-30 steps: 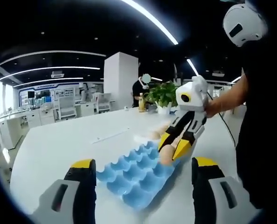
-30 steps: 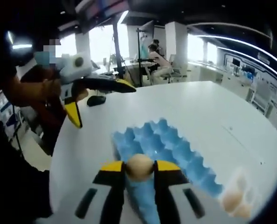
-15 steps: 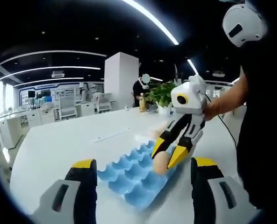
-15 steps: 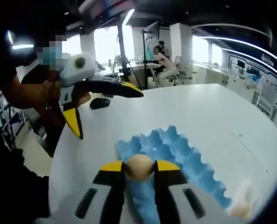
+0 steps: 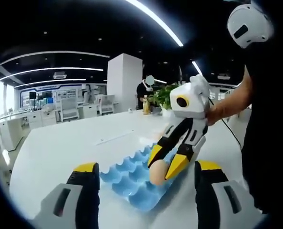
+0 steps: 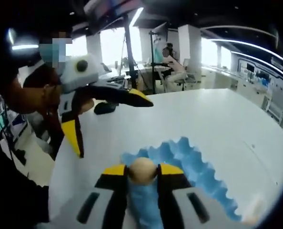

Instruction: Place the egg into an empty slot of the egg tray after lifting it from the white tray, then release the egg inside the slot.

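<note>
Blue moulded pulp, the egg tray [image 5: 134,174] lay low in the centre of the left gripper view on a white table [image 5: 55,148]. Over its right edge the right gripper [image 5: 163,167] pinched a tan egg [image 5: 157,171] between its yellow tips. In the right gripper view the egg [image 6: 142,171] sat clamped at lower centre, apparently just above a slot, though the blur hid any contact. The left gripper [image 6: 96,121], at left of that frame, gaped wide and held nothing.

Matt blue moulded egg tray [image 5: 132,177], smooth matt egg [image 6: 142,171], glossy white table [image 5: 60,152], yellow-tipped black plastic tongs [image 6: 142,172]
</note>
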A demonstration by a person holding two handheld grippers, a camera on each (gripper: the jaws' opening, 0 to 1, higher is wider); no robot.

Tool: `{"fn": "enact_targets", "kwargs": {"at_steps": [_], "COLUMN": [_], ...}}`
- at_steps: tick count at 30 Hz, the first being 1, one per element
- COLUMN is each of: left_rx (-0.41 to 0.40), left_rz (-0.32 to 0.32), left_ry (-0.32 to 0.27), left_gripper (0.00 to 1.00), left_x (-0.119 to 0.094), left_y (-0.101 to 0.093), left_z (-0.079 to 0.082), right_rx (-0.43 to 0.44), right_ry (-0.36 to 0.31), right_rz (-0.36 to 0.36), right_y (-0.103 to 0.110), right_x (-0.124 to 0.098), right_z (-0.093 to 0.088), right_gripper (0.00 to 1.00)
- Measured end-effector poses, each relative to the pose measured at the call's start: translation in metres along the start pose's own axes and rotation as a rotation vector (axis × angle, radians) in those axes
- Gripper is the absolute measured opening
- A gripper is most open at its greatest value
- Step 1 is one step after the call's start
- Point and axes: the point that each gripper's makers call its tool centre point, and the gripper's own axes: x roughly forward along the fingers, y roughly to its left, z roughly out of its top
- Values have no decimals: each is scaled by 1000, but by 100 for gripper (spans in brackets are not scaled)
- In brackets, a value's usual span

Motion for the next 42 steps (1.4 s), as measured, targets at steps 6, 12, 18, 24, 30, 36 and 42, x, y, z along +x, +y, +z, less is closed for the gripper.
{"fn": "enact_targets", "kwargs": {"at_steps": [6,12,18,24,30,36,42], "left_rx": [-5,-10,-13,-17,-21,-16,-10], "left_rz": [4,6,11,13,12,16,24], "left_ry": [-5,-5,-7,-3,-2,-1,1], "left_gripper": [82,82,82,81,81,80,80], "left_x": [-4,-5,-8,-8,-7,-8,-9], "left_y": [1,0,1,2,2,3,4], "left_z": [1,0,-1,-3,-5,-4,-4], "right_rx": [-9,-4,-15,-29,-94,-155,-194], "right_ry": [6,3,7,16,57,78,71], "right_rz": [11,23,37,43,48,63,72], "right_y": [3,6,9,9,11,15,15], "right_x": [8,16,25,32,40,46,45], "right_z": [1,4,5,4,-3,-11,-11], "right_gripper": [24,24,24,24,24,24,25]}}
